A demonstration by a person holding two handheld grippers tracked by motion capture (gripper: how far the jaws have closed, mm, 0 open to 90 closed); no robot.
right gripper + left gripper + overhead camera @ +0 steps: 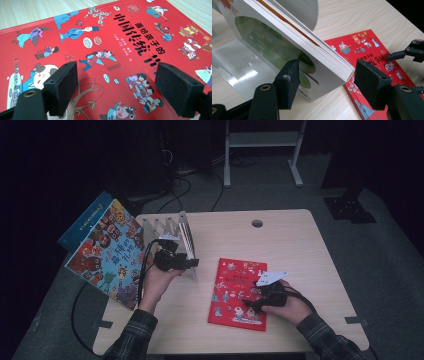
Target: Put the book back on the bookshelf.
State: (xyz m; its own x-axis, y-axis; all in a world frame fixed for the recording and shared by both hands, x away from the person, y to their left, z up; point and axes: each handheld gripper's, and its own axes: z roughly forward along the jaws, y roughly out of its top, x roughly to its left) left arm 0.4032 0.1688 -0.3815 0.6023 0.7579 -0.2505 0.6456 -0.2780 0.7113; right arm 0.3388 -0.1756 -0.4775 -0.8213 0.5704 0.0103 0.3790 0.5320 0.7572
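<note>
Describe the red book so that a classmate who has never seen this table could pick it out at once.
Start at the wooden table and look at its near right part. The red book lies flat there under the right gripper. Unlike the books leaning at the rack, it lies flat, cover up.

Three cameras: one fixed overhead, one riding on each tool.

The high view looks forward and down from the near side, taking in the whole worktop [280, 227]. The left tool's camera sits close behind its jaws, facing a standing book [294, 42] at the rack, with the red book [372, 50] beyond. The right tool's camera hovers very near that same red book, which shows in all three views.
</note>
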